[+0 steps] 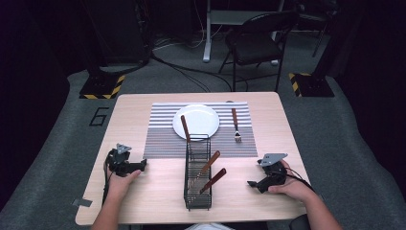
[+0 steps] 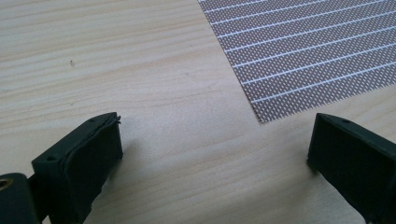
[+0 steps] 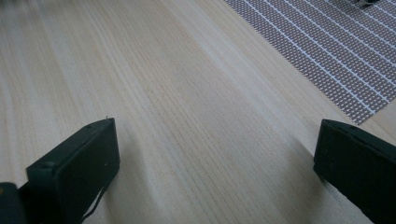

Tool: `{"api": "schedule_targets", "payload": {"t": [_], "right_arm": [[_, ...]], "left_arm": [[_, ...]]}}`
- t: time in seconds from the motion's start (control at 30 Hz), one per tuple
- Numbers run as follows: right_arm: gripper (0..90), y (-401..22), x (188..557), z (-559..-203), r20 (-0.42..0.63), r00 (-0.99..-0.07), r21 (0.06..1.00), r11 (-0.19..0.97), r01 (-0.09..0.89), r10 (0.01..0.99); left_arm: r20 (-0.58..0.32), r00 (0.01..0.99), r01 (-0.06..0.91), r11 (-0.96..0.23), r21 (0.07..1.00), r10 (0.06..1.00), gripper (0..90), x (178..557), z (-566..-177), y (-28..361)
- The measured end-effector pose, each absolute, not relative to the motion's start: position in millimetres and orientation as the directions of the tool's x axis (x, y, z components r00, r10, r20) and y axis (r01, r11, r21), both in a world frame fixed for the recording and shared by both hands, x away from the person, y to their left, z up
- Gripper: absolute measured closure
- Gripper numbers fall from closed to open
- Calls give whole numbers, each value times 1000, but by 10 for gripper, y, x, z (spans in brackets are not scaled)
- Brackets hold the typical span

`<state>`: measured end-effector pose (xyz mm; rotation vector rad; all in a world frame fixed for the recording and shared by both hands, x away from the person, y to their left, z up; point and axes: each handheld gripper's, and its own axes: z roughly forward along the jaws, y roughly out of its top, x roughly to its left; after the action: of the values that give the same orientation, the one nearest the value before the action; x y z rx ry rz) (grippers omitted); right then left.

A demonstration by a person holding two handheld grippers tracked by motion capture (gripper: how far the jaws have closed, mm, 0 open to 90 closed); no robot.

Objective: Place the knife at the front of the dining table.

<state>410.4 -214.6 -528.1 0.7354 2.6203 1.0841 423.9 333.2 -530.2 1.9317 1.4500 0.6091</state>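
A black wire cutlery basket (image 1: 197, 178) stands at the front middle of the wooden table (image 1: 143, 103) and holds three wooden-handled utensils (image 1: 209, 164). Behind it a white plate (image 1: 196, 120) lies on a striped placemat (image 1: 163, 139), with a wooden-handled fork (image 1: 235, 125) to the plate's right. My left gripper (image 1: 141, 165) rests on the table left of the basket, open, its jaws wide over bare wood near the placemat's corner (image 2: 299, 60). My right gripper (image 1: 252, 184) rests right of the basket, open too, with the placemat's edge (image 3: 336, 51) ahead.
A black folding chair (image 1: 256, 40) stands beyond the table's far edge. Yellow-and-black striped stand bases (image 1: 101, 87) sit on the grey floor at left and right. A piece of tape (image 1: 82, 202) lies at the table's front left corner.
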Motion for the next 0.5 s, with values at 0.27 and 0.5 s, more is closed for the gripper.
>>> {"api": "schedule_targets", "payload": {"t": [0.27,0.5], "right_arm": [[0,-2148,4119,-5281,-5,-861,707,610,357,509],[0,-2148,4121,-5282,-4,-862,708,610,356,507]], "left_arm": [[-12,294,660,-194,725,956,31,4234,-5301,3326],[-12,298,659,-196,726,954,32,4217,-5302,3315]]}}
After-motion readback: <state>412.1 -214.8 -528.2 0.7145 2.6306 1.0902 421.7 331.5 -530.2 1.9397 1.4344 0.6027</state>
